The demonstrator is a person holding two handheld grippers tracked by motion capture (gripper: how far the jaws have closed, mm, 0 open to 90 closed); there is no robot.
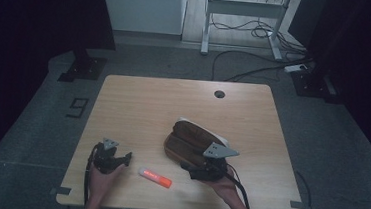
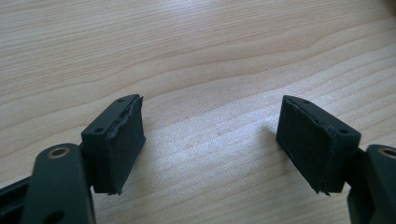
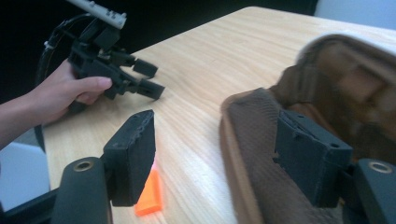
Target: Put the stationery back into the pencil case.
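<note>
With the right tongs (image 3: 215, 154) released astride the near rim of the brown slipper (image 1: 190, 140) (lying mid-surface (image 1: 138, 106)), that rim is best seated deep before closing, while the left tongs (image 2: 210, 140) are kept released, empty, aside.

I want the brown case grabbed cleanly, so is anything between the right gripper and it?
Nothing visible: the right gripper stands open right at the near rim of the brown case. The orange-capped tube lies off to the side.
</note>
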